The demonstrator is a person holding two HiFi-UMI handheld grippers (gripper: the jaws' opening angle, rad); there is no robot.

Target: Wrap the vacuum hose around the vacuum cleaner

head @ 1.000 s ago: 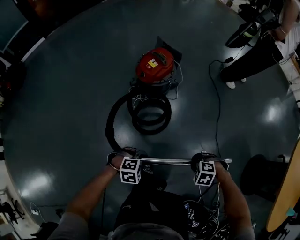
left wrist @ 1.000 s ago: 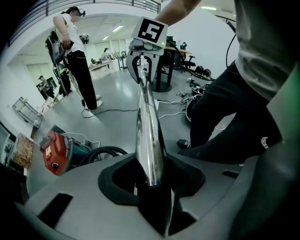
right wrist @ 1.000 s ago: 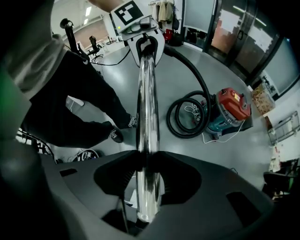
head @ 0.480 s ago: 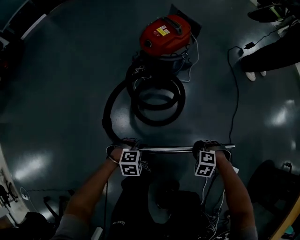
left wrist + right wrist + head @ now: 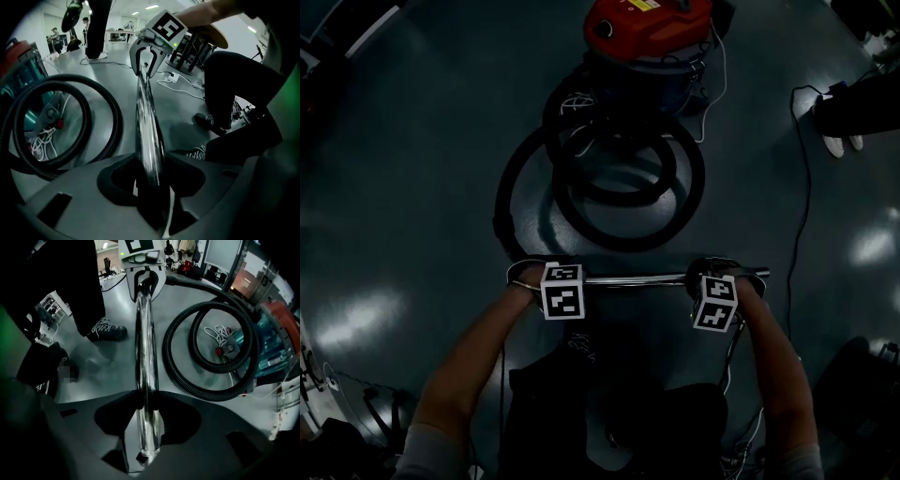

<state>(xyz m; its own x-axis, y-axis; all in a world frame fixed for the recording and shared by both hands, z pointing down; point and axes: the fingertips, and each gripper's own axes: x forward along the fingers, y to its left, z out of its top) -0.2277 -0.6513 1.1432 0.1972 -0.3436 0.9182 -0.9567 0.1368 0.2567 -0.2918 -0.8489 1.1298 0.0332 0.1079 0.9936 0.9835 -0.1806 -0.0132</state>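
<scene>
The vacuum cleaner (image 5: 649, 23), red on top, stands at the upper edge of the head view. Its black ribbed hose (image 5: 628, 220) lies on the floor in loops in front of it. A chrome wand tube (image 5: 637, 278) runs level between my two grippers. My left gripper (image 5: 534, 275) is shut on the tube's left end, where the hose joins. My right gripper (image 5: 722, 277) is shut on it near the right end. In the left gripper view the tube (image 5: 147, 136) leaves my jaws (image 5: 150, 176) towards the other gripper. The right gripper view shows the tube (image 5: 144, 357) clamped in the right gripper (image 5: 146, 416), with the hose loops (image 5: 187, 366) beside it.
A dark cable (image 5: 802, 187) trails over the floor at the right, near another person's shoe (image 5: 842, 142). A white cord (image 5: 710, 75) hangs beside the vacuum. My own legs and shoes (image 5: 105, 330) are close below the tube. Stools (image 5: 197, 47) stand behind.
Both grippers have come down with the tube held level between them. In the head view the vacuum has slid to the top edge and the hose loops look larger and nearer.
</scene>
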